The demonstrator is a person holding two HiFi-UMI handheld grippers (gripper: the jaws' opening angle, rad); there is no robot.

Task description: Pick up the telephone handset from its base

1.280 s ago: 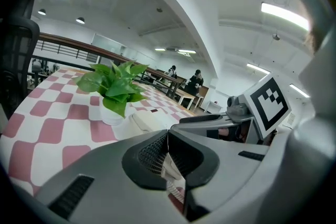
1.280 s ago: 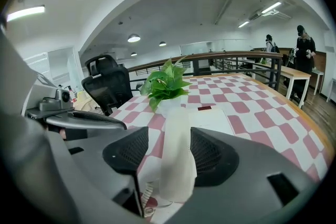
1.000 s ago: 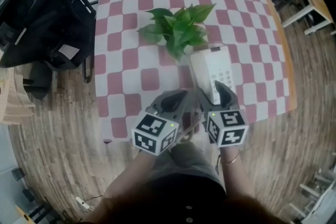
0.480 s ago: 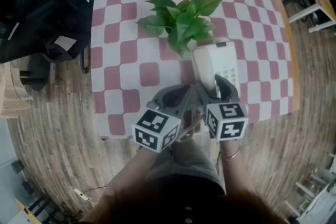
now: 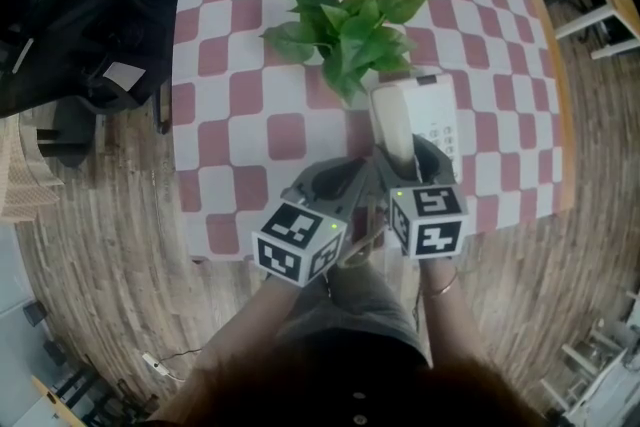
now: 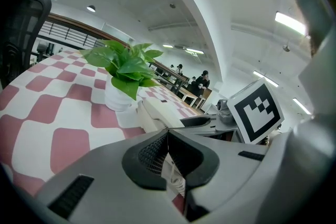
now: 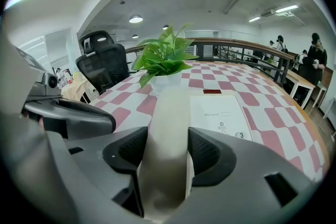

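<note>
The white telephone base (image 5: 438, 115) sits on the checked tablecloth (image 5: 240, 115), with its handset (image 5: 390, 120) lying along the base's left side. My right gripper (image 5: 405, 155) straddles the near end of the handset. In the right gripper view both pads press the handset (image 7: 169, 113) from either side, so the right gripper (image 7: 168, 152) is shut on it; the base (image 7: 223, 113) with its keypad lies just to the right. I cannot tell whether the handset has left the base. My left gripper (image 5: 350, 180) hovers beside it over the table's near edge, and its jaws meet with nothing between them (image 6: 168, 152).
A potted green plant (image 5: 350, 35) stands directly behind the telephone, close to the handset's far end. A black office chair (image 5: 70, 25) stands off the table's left side on the wooden floor. A railing and other tables lie beyond the far edge.
My right gripper has moved forward from the phone's near edge onto the handset and closed on it. The left gripper has stayed close beside it, shut.
</note>
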